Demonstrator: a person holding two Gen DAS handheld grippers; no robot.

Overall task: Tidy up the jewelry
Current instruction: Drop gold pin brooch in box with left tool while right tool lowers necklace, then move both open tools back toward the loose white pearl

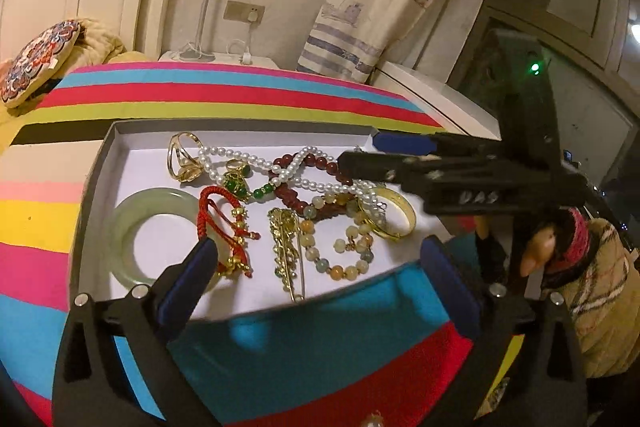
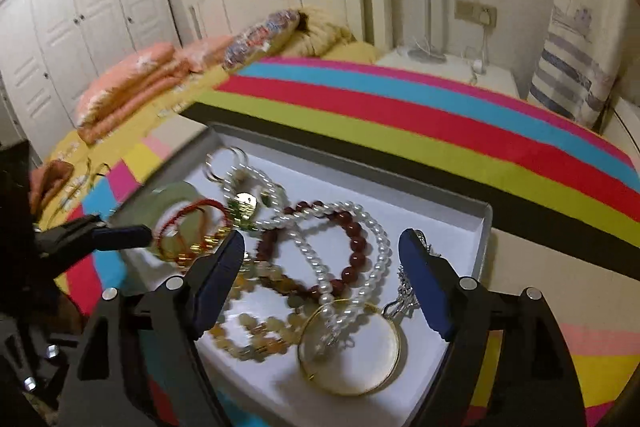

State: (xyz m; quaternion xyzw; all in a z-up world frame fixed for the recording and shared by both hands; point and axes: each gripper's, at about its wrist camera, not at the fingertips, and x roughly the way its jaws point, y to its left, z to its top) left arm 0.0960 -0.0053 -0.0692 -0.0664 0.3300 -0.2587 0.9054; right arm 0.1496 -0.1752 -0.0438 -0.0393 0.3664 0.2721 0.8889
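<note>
My left gripper has its fingers spread wide and released, nothing between them; it hangs over the near edge of the box, which lies on the striped bed. My right gripper also stands with fingers apart, gripping nothing, poised over the beads at the box's right end; in the left view it enters from the right, over the box's far right corner. All the jewelry lies inside the box. At the left end: a jade bangle, with a red cord bracelet just beside it. Toward the far edge: a gold ring and a green-stone ring. Across the middle: a pearl strand tangled over a dark red bead bracelet. Toward the near edge: a gold brooch and a pale bead bracelet. At the right end: a gold bangle, the pearls draped over its rim; in the right view a round pale pendant on a silver chain lies close under my right fingers. A patterned cushion rests at the bed's head.
</note>
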